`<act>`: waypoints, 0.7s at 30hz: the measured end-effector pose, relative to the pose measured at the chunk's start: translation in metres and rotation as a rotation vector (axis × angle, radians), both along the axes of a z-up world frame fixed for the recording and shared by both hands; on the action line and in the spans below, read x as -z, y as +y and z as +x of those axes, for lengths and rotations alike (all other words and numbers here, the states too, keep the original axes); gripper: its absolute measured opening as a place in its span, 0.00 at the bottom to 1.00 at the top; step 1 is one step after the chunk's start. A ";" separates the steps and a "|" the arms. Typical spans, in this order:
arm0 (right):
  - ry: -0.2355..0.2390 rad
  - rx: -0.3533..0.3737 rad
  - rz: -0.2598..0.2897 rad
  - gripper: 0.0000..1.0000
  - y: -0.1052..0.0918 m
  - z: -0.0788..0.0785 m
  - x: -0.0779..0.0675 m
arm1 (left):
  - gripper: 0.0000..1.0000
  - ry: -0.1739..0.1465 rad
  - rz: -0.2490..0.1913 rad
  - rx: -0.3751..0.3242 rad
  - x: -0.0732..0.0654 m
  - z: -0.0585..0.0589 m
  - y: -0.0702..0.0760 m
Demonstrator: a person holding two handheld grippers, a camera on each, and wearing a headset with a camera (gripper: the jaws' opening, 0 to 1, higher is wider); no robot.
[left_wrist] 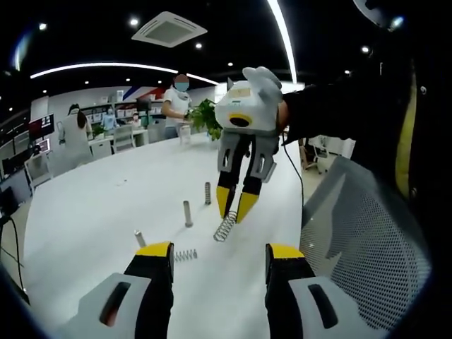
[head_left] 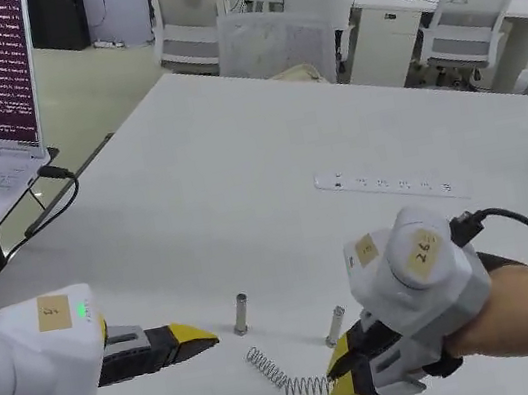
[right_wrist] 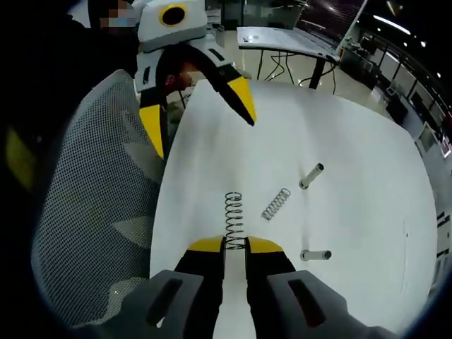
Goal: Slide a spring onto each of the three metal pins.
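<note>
I held the right hand-held gripper [head_left: 337, 376] tilted low, pinching one end of the spring [head_left: 281, 372], which lay on the tabletop [head_left: 238, 161] beside two standing pins [head_left: 241, 314]. The left hand-held gripper [head_left: 224, 382] hovered wide open near the front edge.

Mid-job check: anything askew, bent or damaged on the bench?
Nothing stands out. The right tongs grip the silver coil spring by one end; a second spring lies loose by the upright metal pins.

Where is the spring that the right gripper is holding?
In the head view, the spring sticks out leftward from the shut right gripper, low over the table, just in front of two upright metal pins.
</note>
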State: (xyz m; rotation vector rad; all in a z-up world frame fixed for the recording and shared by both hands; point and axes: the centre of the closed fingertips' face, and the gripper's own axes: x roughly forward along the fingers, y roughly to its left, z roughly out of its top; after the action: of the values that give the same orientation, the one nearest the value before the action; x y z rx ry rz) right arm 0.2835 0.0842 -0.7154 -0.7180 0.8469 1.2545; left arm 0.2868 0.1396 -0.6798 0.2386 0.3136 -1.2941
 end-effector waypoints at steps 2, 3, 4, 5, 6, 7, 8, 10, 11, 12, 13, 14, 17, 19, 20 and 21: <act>-0.011 -0.029 0.004 0.08 0.008 -0.003 -0.007 | 0.42 -0.006 -0.001 0.009 0.000 -0.001 0.000; -0.017 -0.043 -0.001 0.08 0.011 -0.004 -0.009 | 0.39 -0.010 0.000 0.015 0.000 -0.002 0.000; -0.017 -0.057 -0.001 0.08 0.014 -0.006 -0.011 | 0.37 -0.017 -0.001 0.021 -0.001 -0.003 -0.001; -0.018 -0.067 0.002 0.08 0.018 -0.008 -0.014 | 0.35 -0.021 -0.002 0.025 -0.001 -0.004 -0.001; -0.020 -0.073 0.003 0.08 0.021 -0.009 -0.016 | 0.33 -0.024 -0.004 0.032 -0.002 -0.005 -0.002; -0.020 -0.088 0.003 0.08 0.024 -0.011 -0.018 | 0.30 -0.029 -0.003 0.038 -0.002 -0.006 -0.002; -0.021 -0.094 0.001 0.08 0.026 -0.012 -0.018 | 0.27 -0.033 -0.002 0.043 -0.002 -0.008 -0.003; -0.023 -0.107 0.001 0.08 0.030 -0.013 -0.020 | 0.22 -0.043 -0.001 0.055 -0.002 -0.010 -0.004; -0.021 -0.115 0.002 0.08 0.032 -0.014 -0.021 | 0.20 -0.046 0.000 0.062 -0.002 -0.011 -0.004; -0.020 -0.117 0.003 0.08 0.032 -0.014 -0.022 | 0.19 -0.046 -0.003 0.065 -0.002 -0.012 -0.004; -0.021 -0.119 0.003 0.08 0.033 -0.014 -0.022 | 0.18 -0.053 -0.002 0.072 -0.002 -0.013 -0.005; -0.020 -0.124 0.003 0.08 0.034 -0.015 -0.022 | 0.15 -0.058 0.000 0.079 -0.002 -0.014 -0.005; -0.018 -0.129 0.000 0.08 0.034 -0.015 -0.023 | 0.10 -0.063 0.003 0.089 -0.002 -0.015 -0.007; -0.018 -0.131 -0.001 0.08 0.033 -0.016 -0.023 | 0.07 -0.071 0.002 0.097 -0.002 -0.016 -0.007; -0.017 -0.133 -0.002 0.08 0.033 -0.016 -0.024 | 0.04 -0.076 0.002 0.096 -0.002 -0.016 -0.008; -0.015 -0.135 -0.001 0.08 0.033 -0.017 -0.024 | 0.04 -0.078 0.004 0.097 -0.002 -0.015 -0.008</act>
State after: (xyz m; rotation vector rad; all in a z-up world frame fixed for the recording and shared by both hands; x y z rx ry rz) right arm 0.2669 0.1173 -0.6915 -0.7952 0.7976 1.3671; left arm 0.2714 0.1319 -0.6774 0.3106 0.2405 -1.3760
